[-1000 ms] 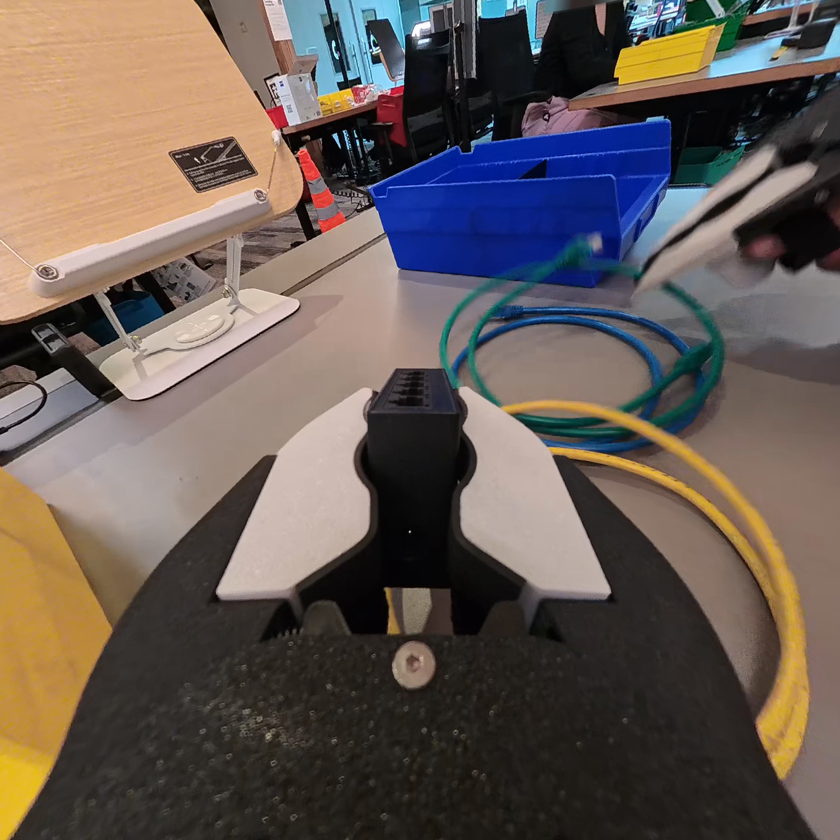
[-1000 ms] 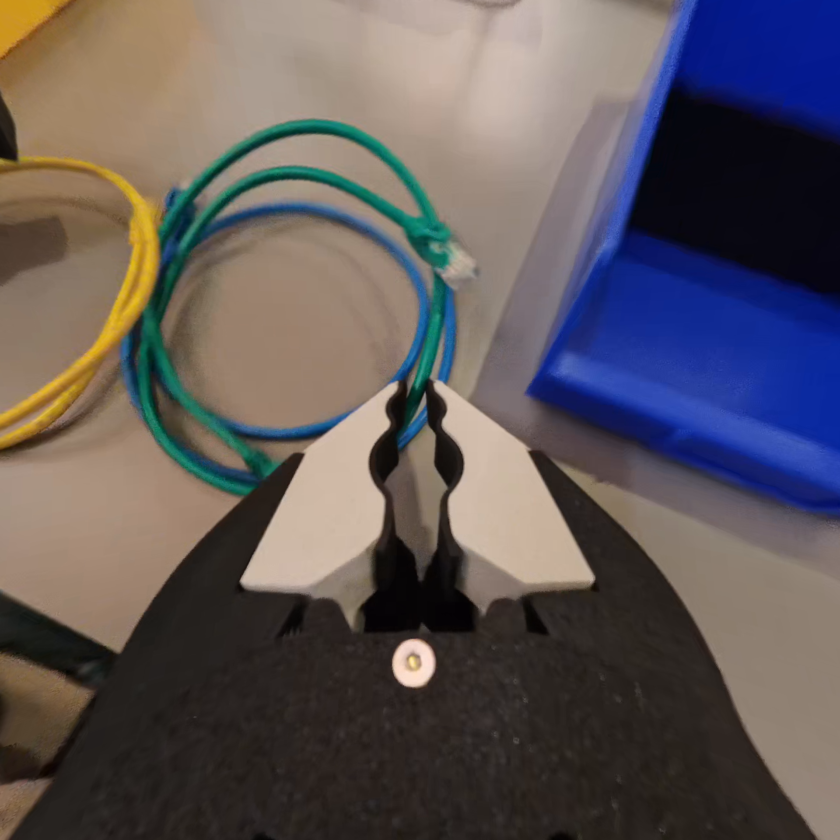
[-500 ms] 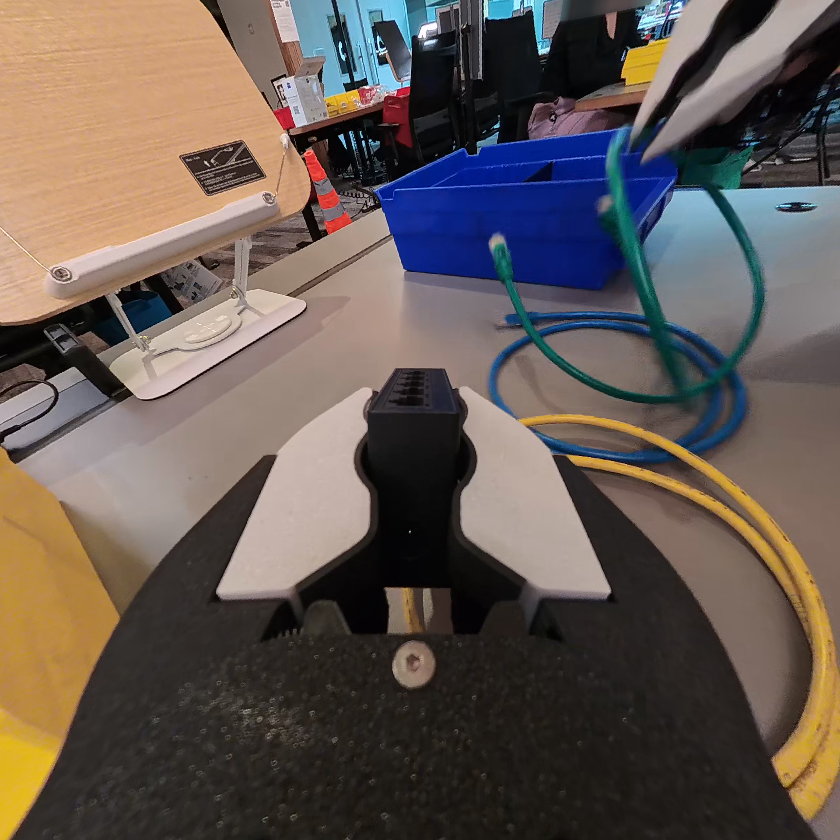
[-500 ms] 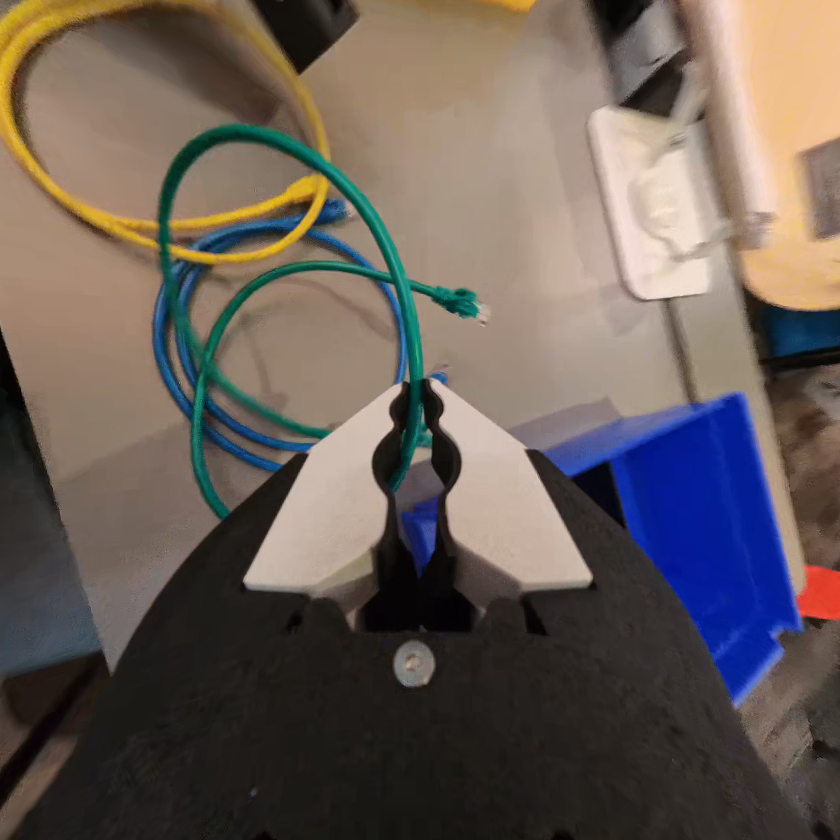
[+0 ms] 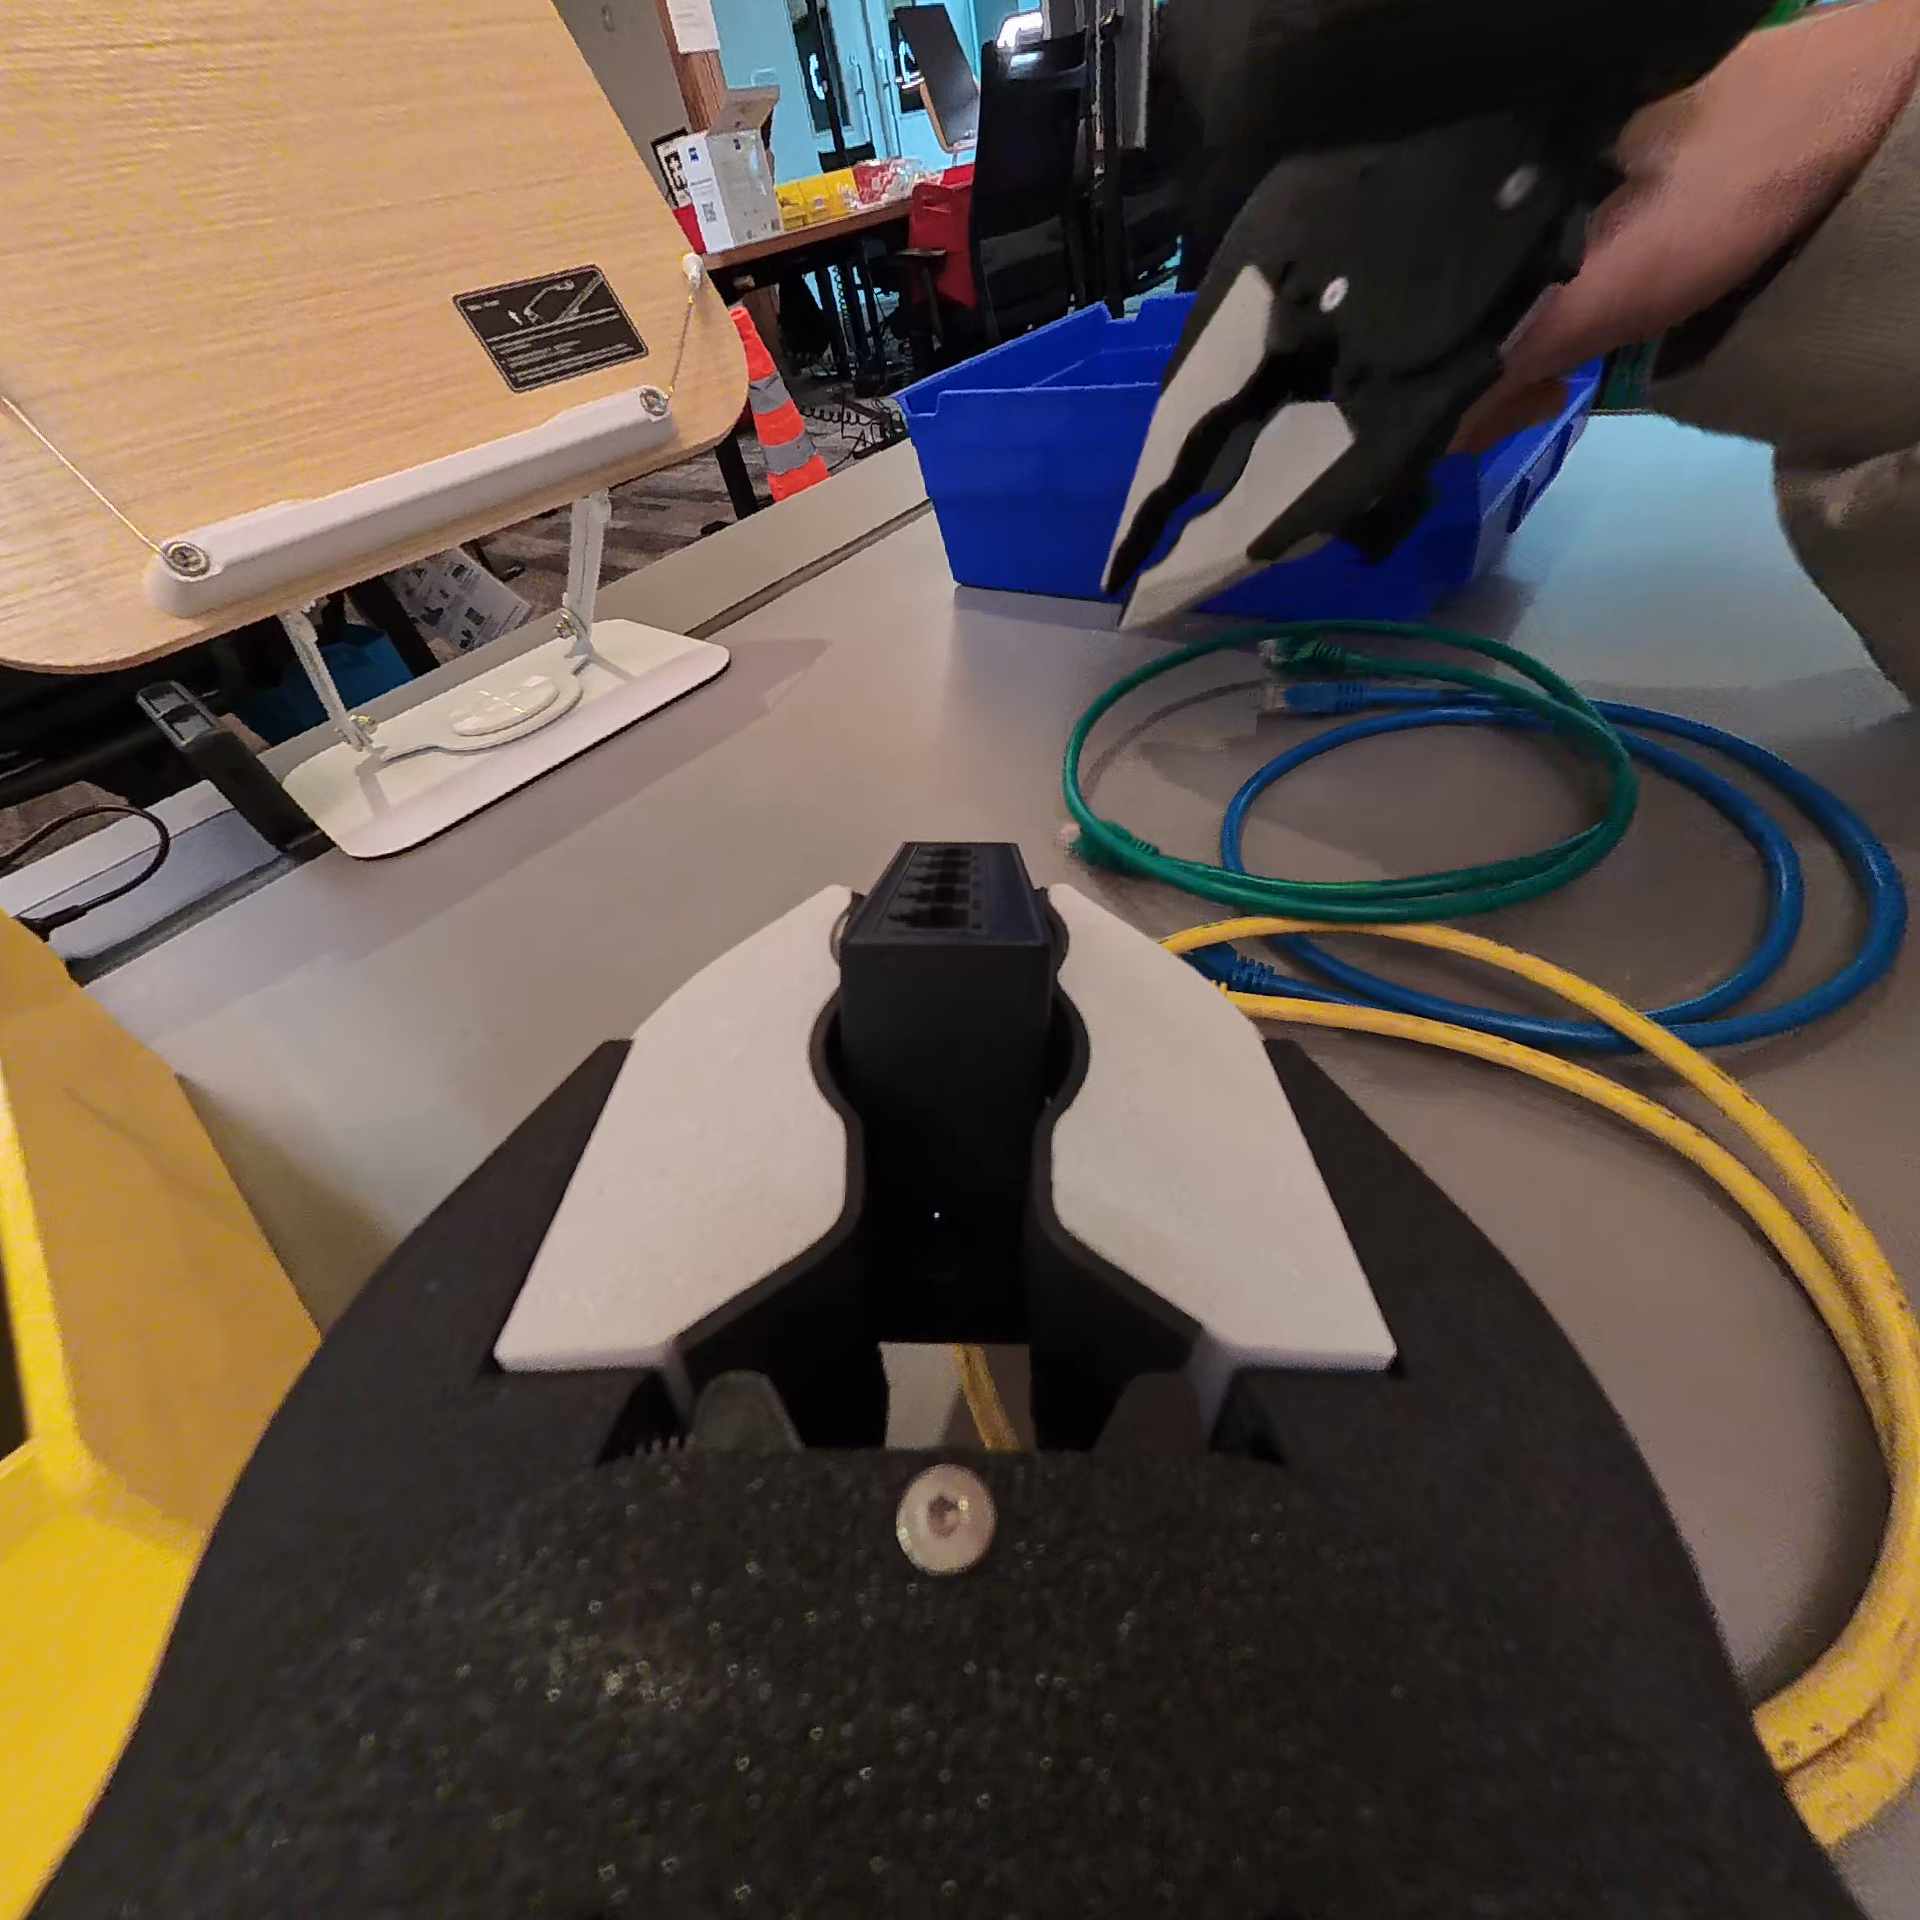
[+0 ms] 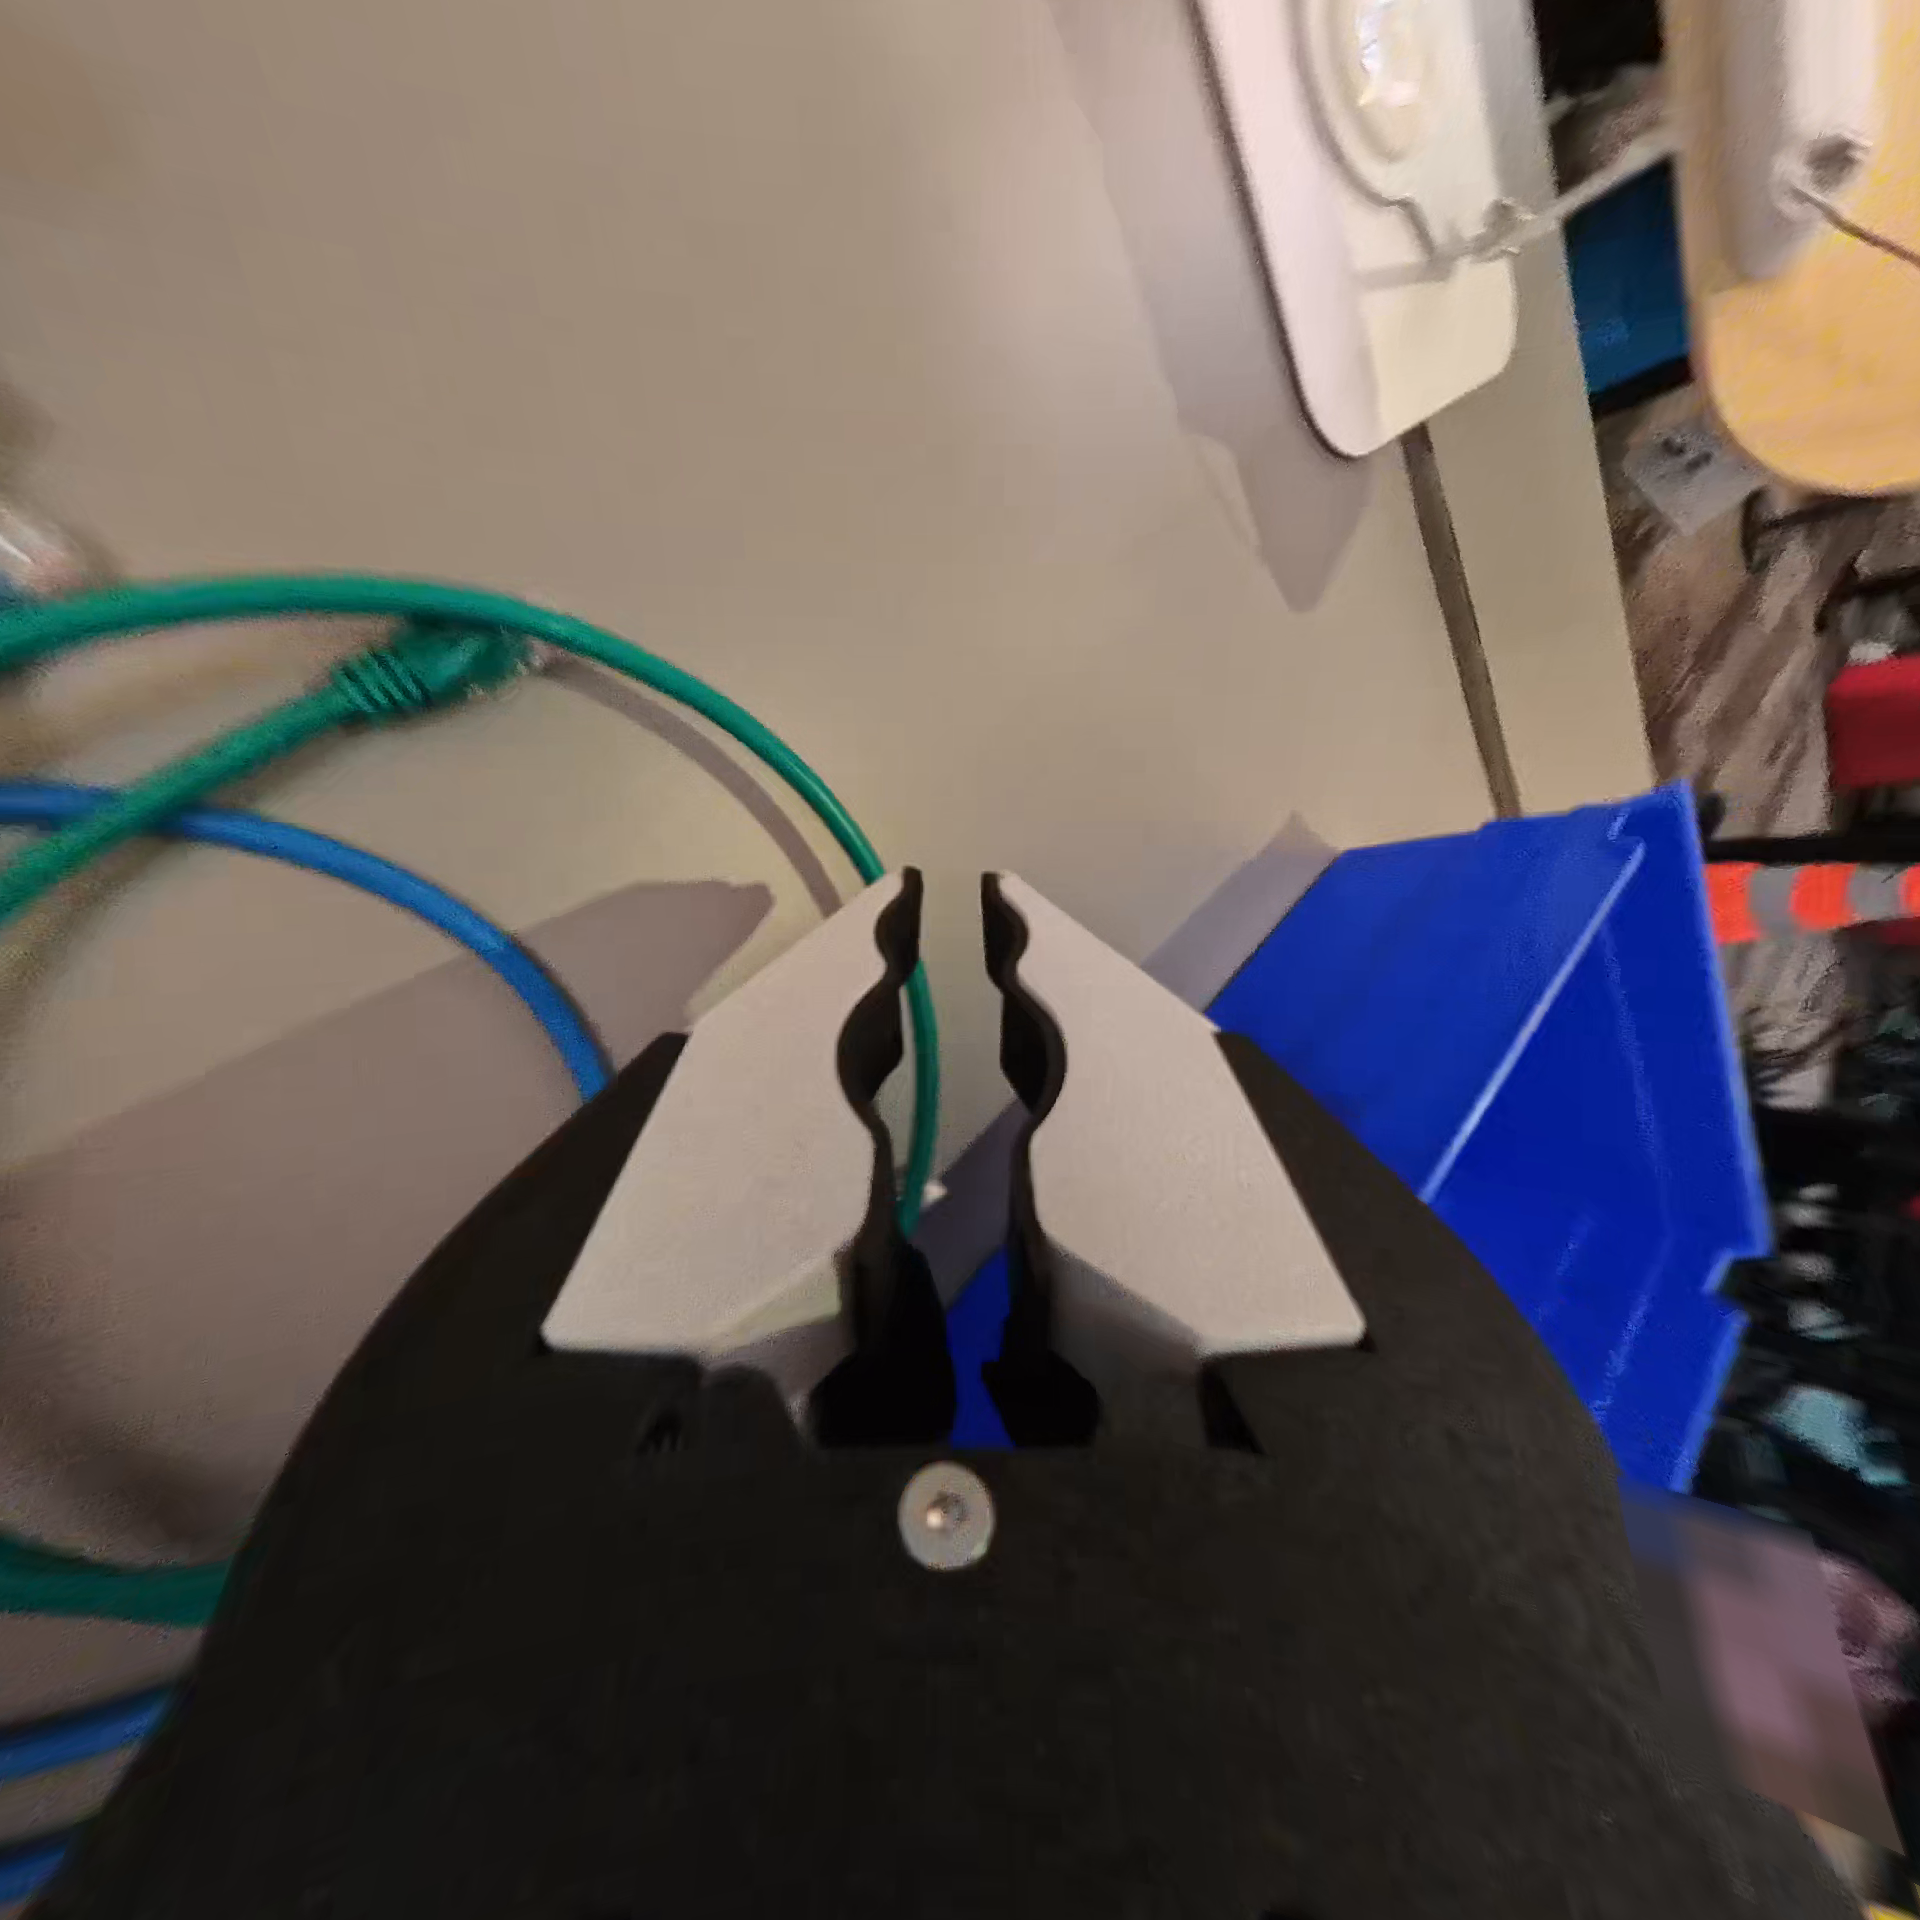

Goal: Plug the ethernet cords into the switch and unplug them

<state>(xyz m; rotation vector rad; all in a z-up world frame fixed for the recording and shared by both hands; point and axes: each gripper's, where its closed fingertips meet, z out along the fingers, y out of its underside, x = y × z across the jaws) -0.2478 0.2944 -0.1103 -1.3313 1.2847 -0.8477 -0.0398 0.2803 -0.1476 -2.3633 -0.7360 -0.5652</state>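
My left gripper (image 5: 945,904) is shut on a black ethernet switch (image 5: 951,935), ports facing forward, all ports empty. A green cord (image 5: 1351,883) lies coiled flat on the grey table, one plug (image 5: 1112,847) just right of the switch, the other plug (image 5: 1299,655) farther back. A blue cord (image 5: 1766,831) and a yellow cord (image 5: 1558,1060) lie coiled beside it. My right gripper (image 5: 1127,597) hovers above the coils, jaws slightly apart and holding nothing. In the right wrist view the gripper (image 6: 948,883) is open, with the green cord (image 6: 644,644) showing on the table below between the fingers.
A blue bin (image 5: 1029,468) stands behind the cords; it also shows in the right wrist view (image 6: 1507,1039). A tilted wooden stand (image 5: 312,260) on a white base (image 5: 499,727) is at the back left. A yellow bin (image 5: 94,1299) is close at my left.
The right gripper had lifted the green cord off the table; it has now opened and let it go. The cord lies flat again. The left gripper and switch have barely moved.
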